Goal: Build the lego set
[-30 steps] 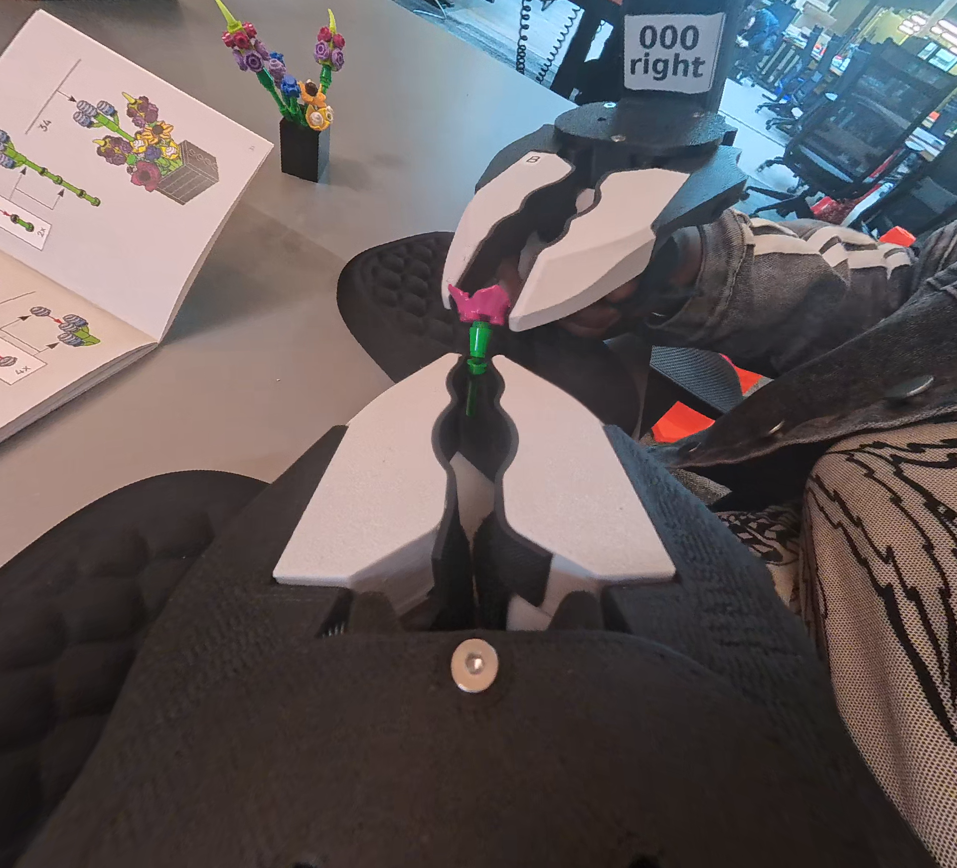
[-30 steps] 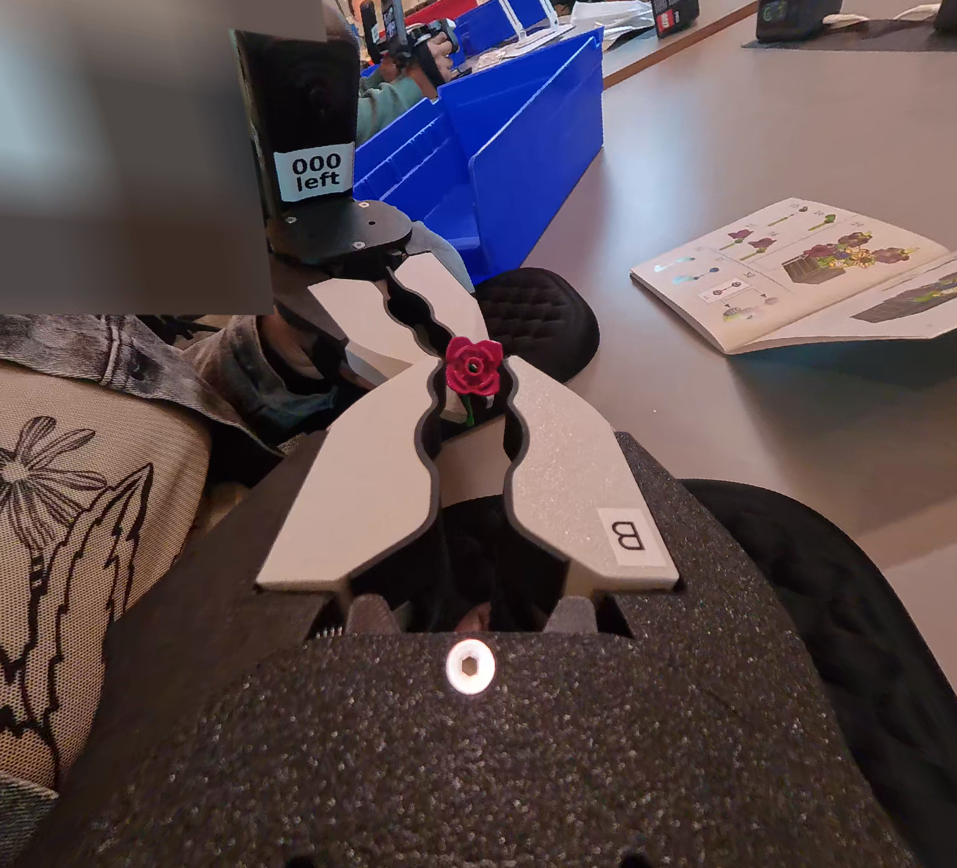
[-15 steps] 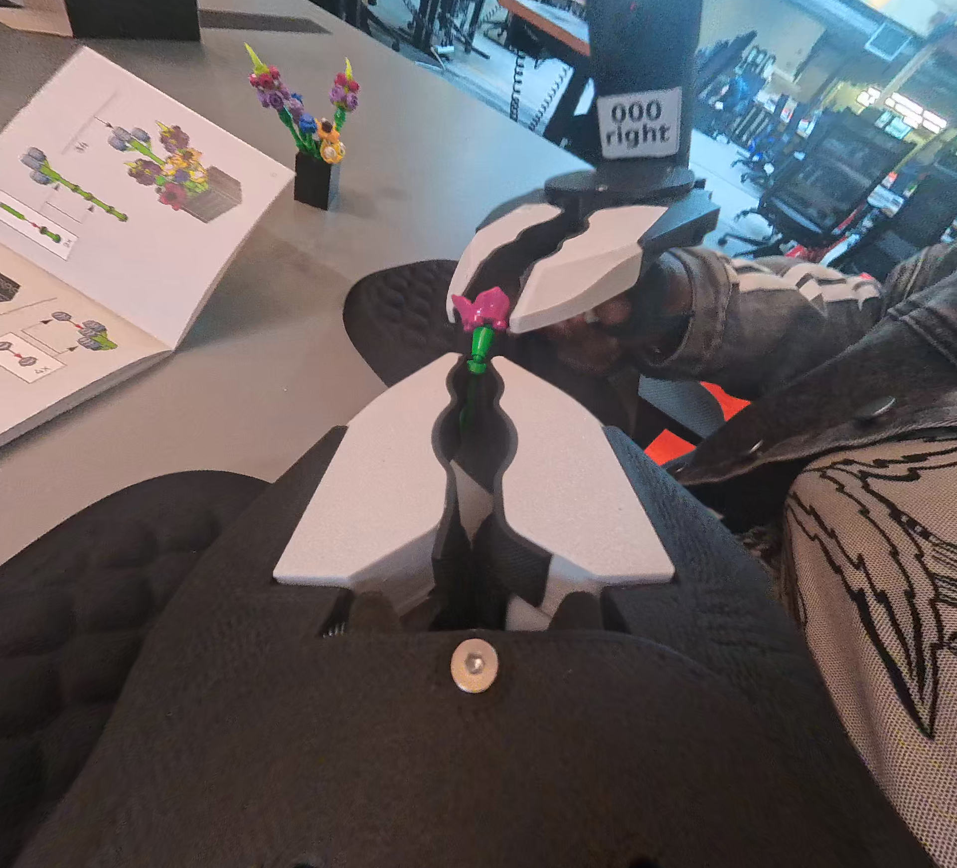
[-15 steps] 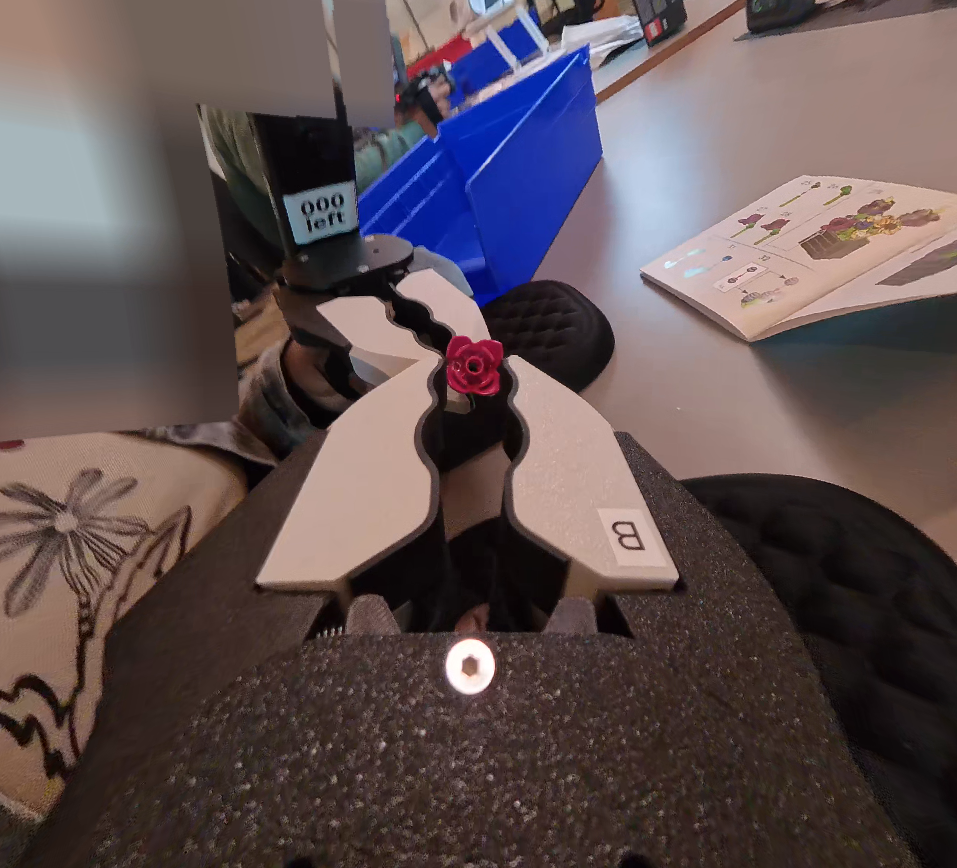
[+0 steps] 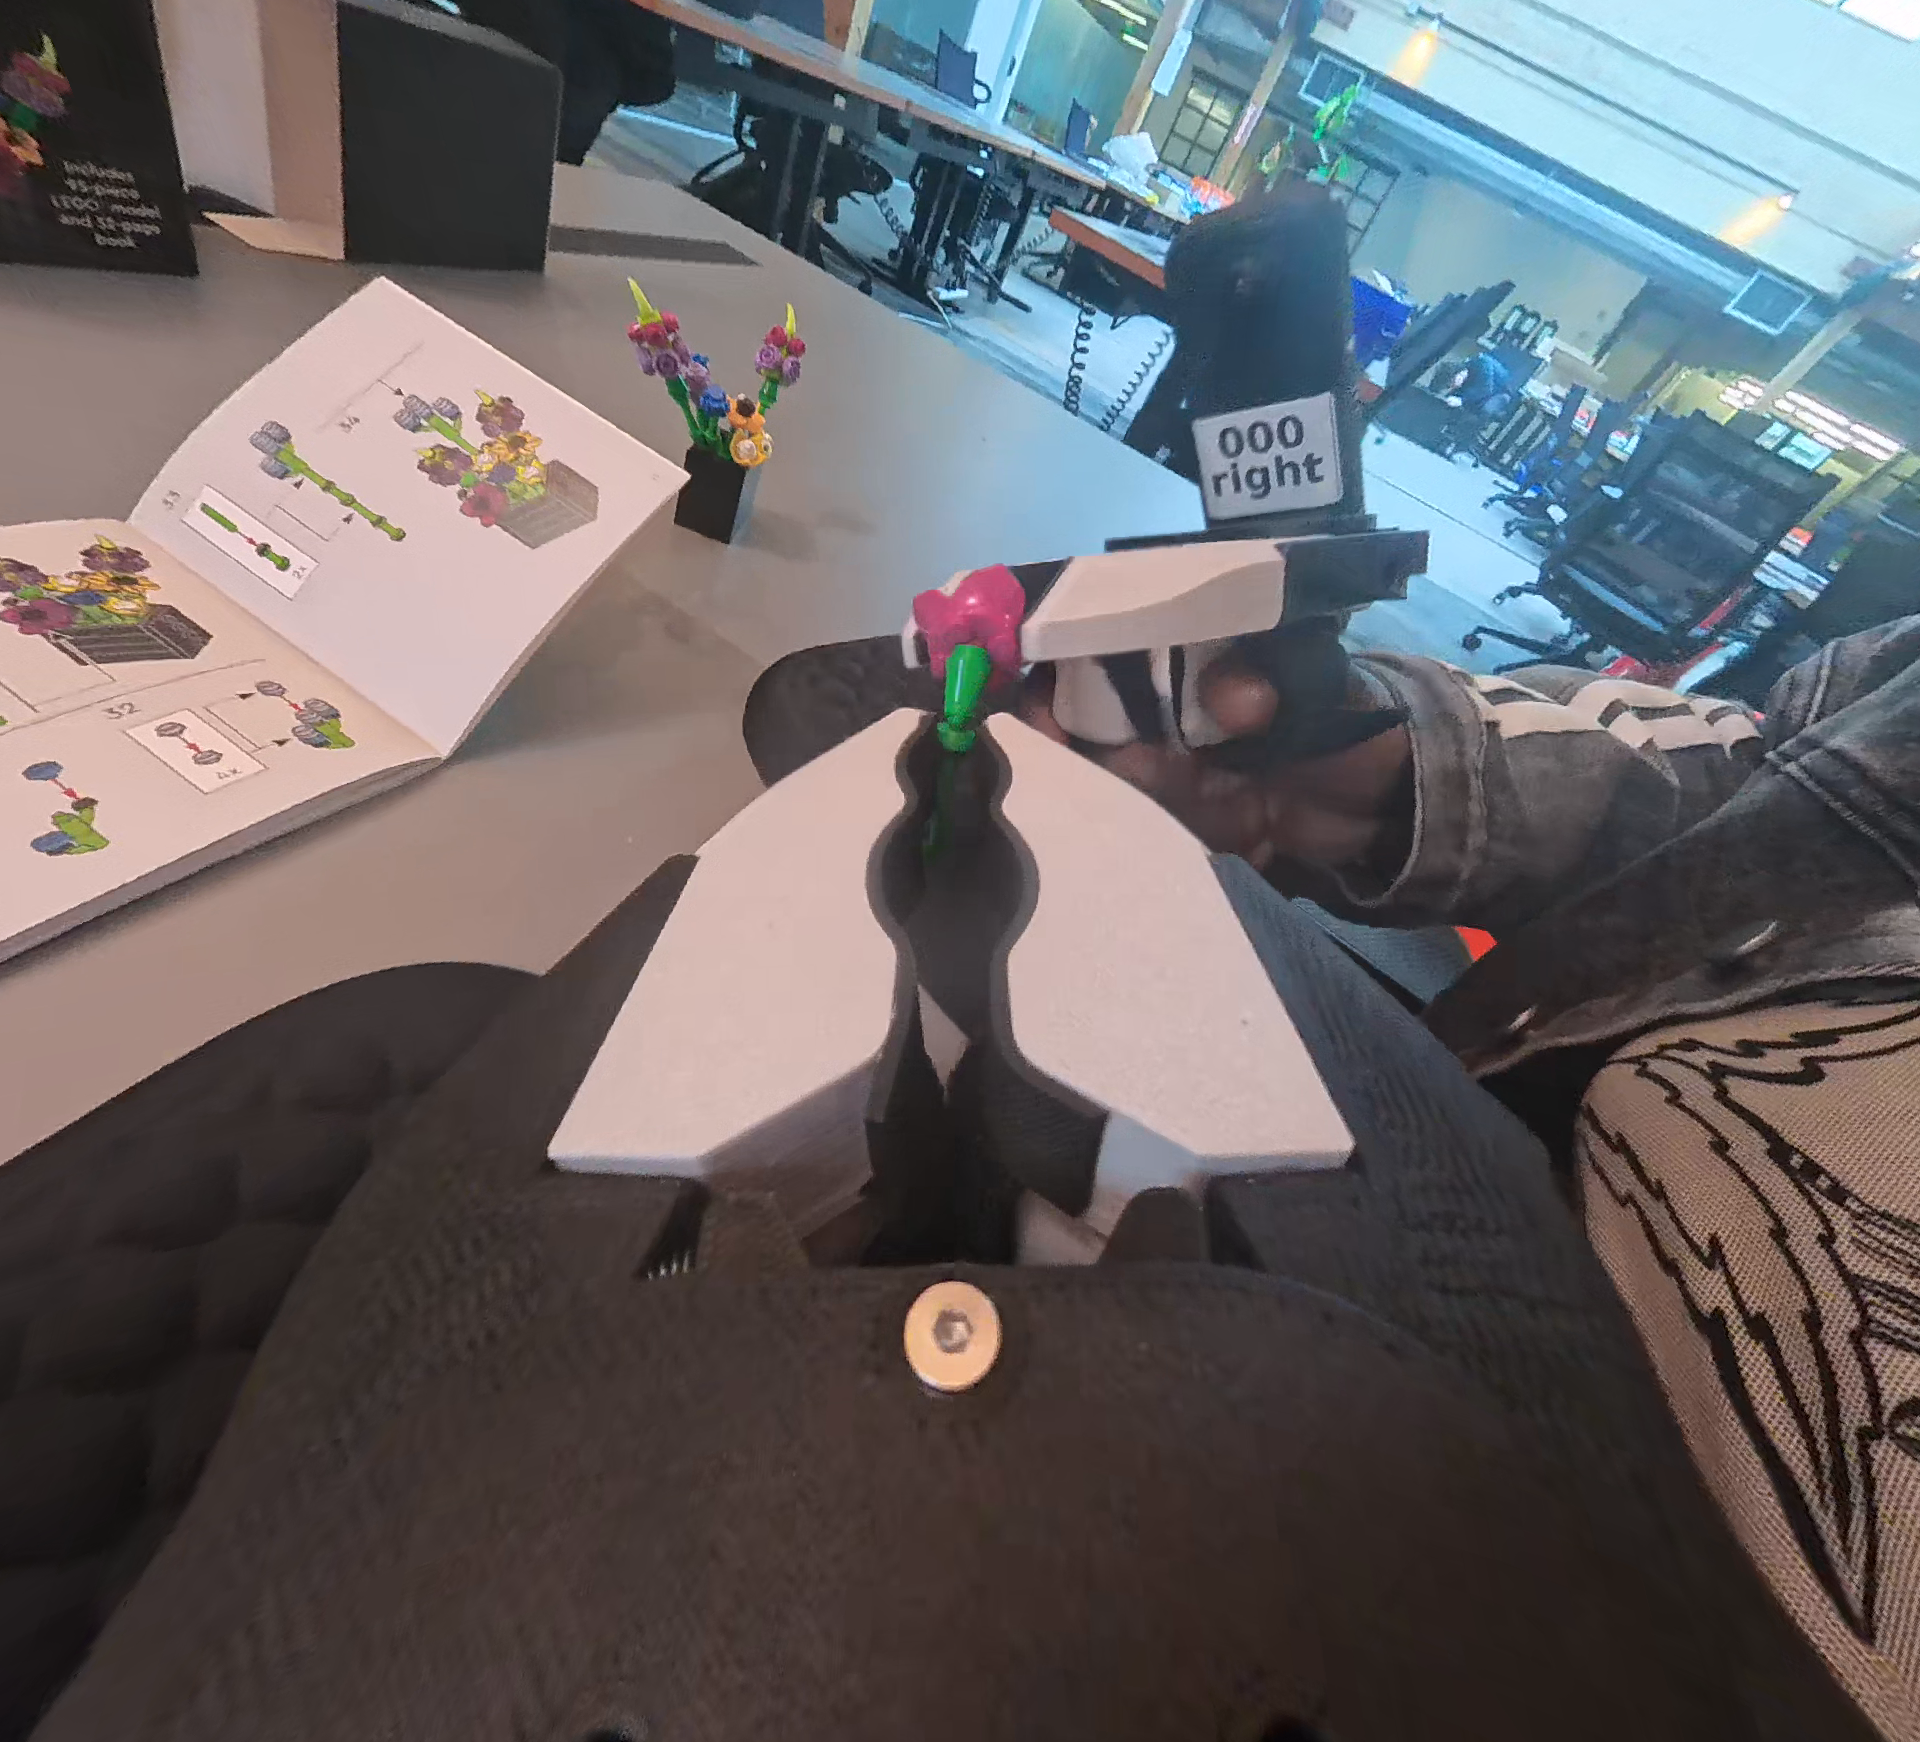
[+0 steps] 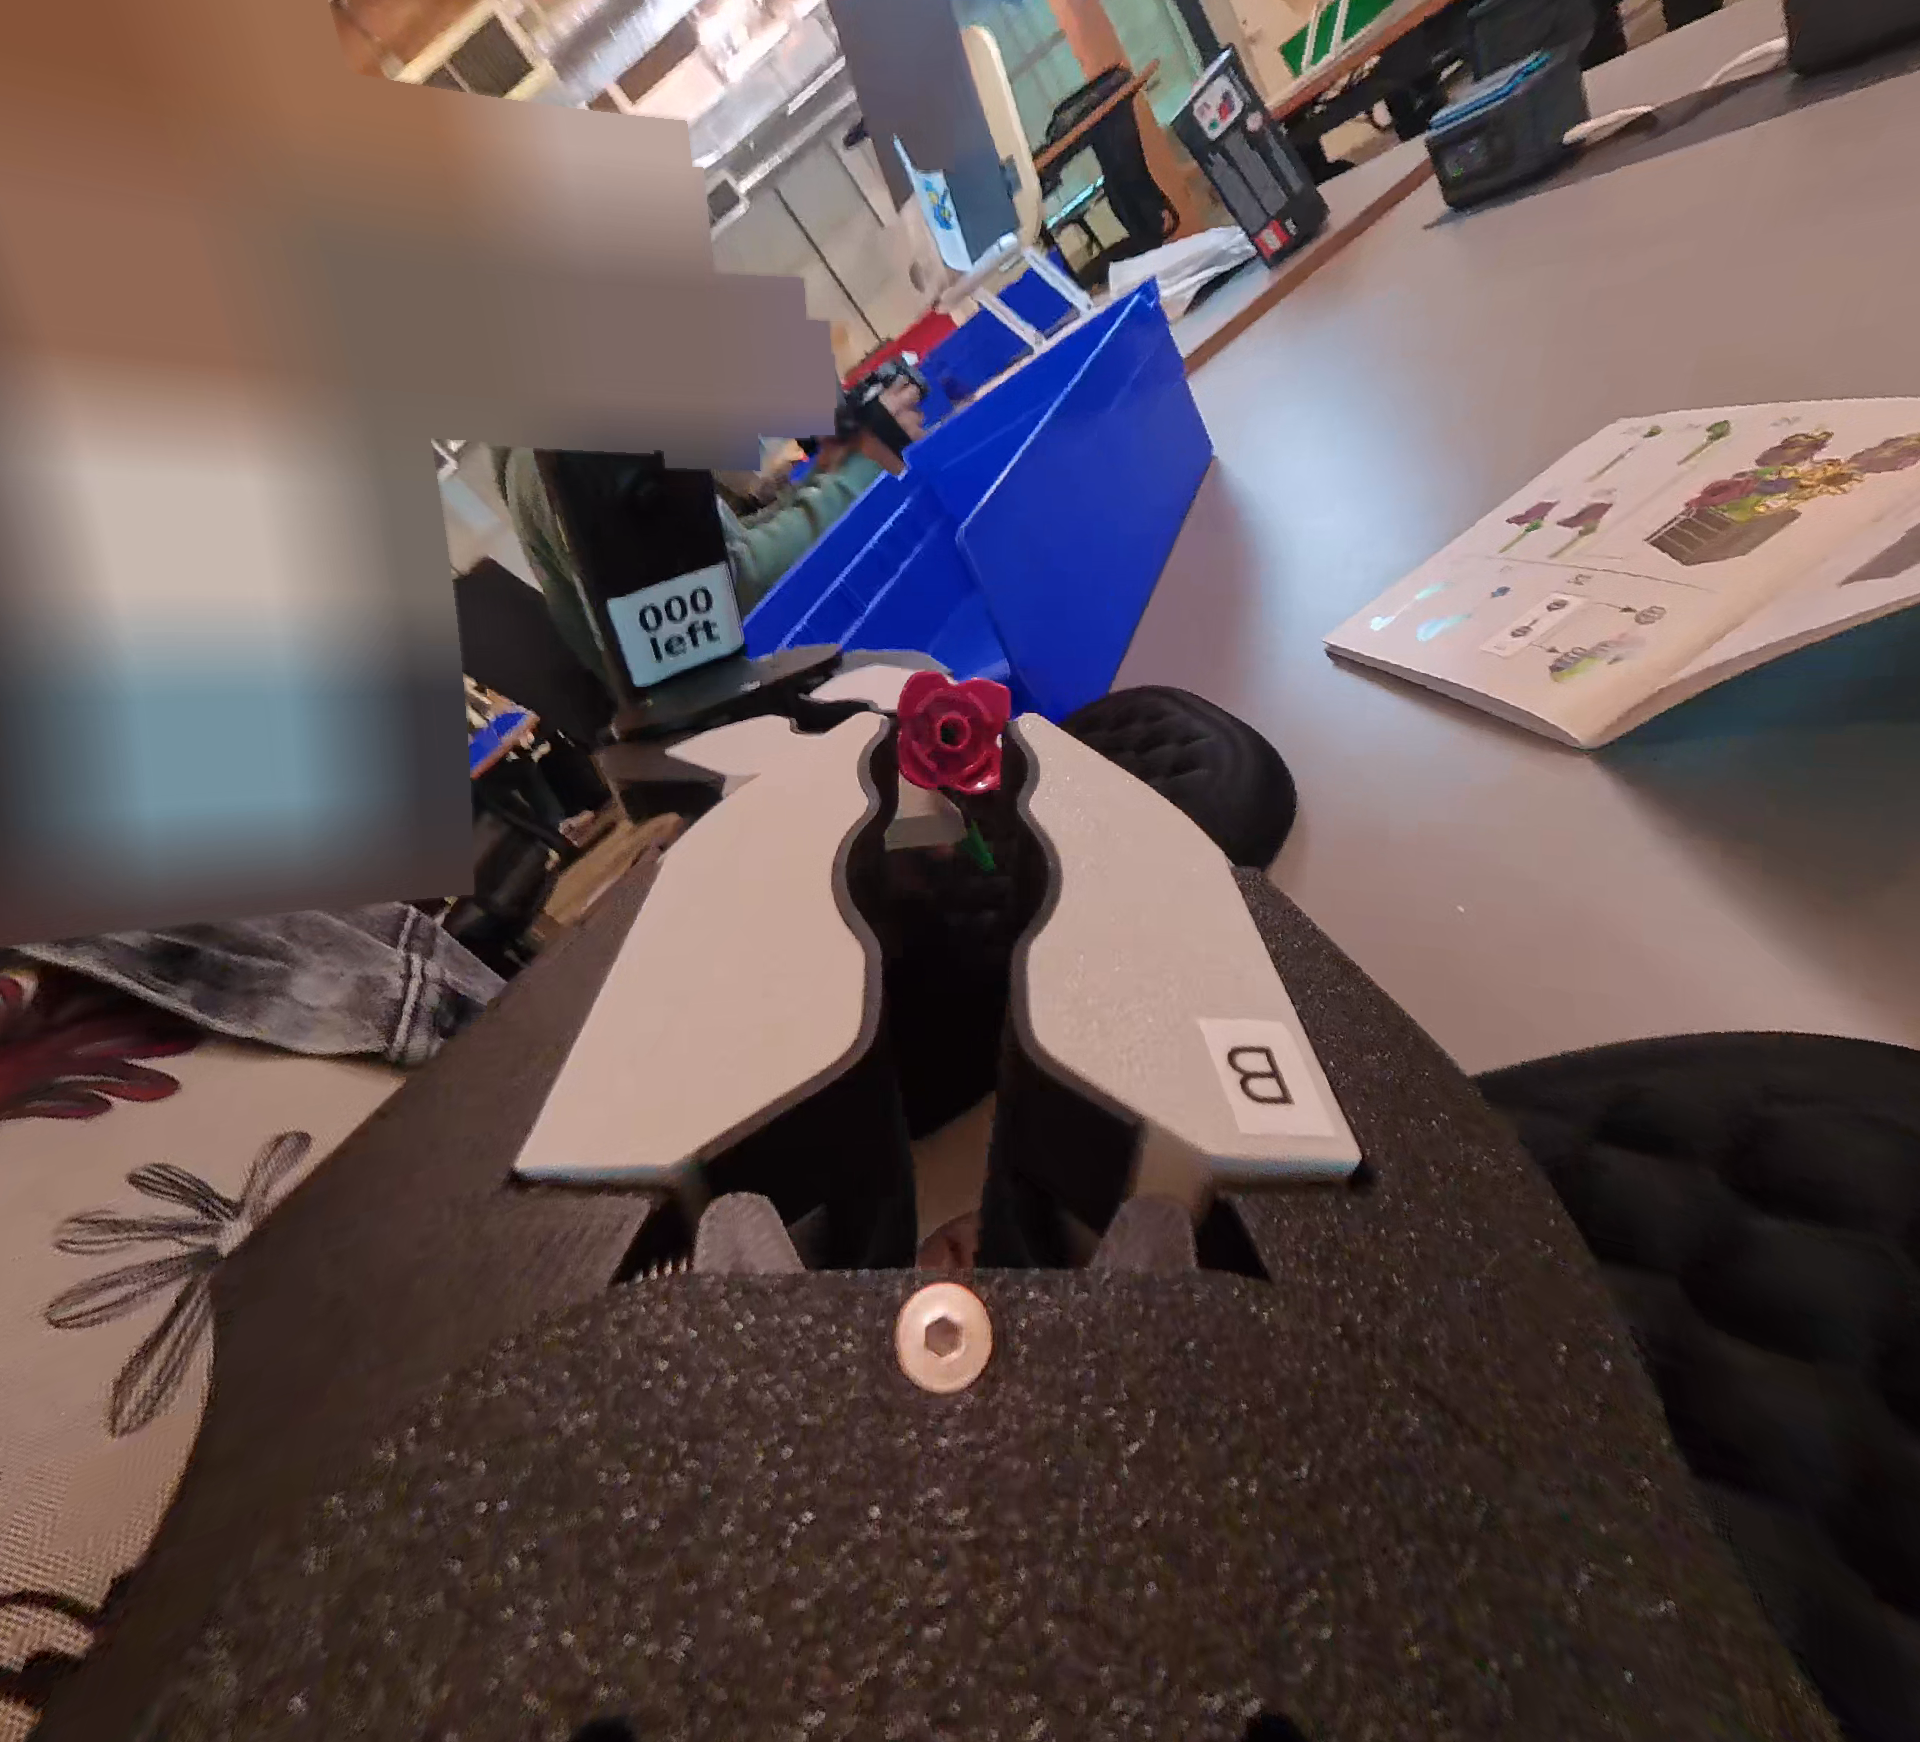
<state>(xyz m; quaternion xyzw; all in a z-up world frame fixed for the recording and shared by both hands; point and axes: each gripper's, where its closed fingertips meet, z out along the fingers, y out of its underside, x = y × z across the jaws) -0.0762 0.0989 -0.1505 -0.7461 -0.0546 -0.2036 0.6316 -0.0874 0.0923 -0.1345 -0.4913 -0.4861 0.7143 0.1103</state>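
My left gripper (image 5: pixel 951 726) is shut on a thin green stem (image 5: pixel 948 783) and holds it upright above the table edge. My right gripper (image 6: pixel 951 736) is shut on a magenta rose flower (image 6: pixel 951 747) that sits on the top of that stem (image 6: pixel 977 845). In the left wrist view the right gripper (image 5: pixel 966 643) lies flat and edge-on, with the flower (image 5: pixel 971 617) at its tips. In the right wrist view the left gripper (image 6: pixel 831 705) shows just behind the flower. A partly built bouquet in a black pot (image 5: pixel 717 445) stands on the grey table (image 5: pixel 935 445).
An open instruction booklet (image 5: pixel 312 570) lies left of the pot; it also shows in the right wrist view (image 6: pixel 1662 591). A dark set box (image 5: pixel 83 51) stands at the back left. Blue bins (image 6: pixel 1039 529) sit on the table. Black padded rests (image 5: pixel 156 1173) lie near the edge. Only a small space, under 4 cm, lies between the two pairs of fingers.
Both grippers have tilted upward together, keeping flower and stem joined. The right gripper now looks flat and edge-on in the left wrist view. Both grips are unchanged.
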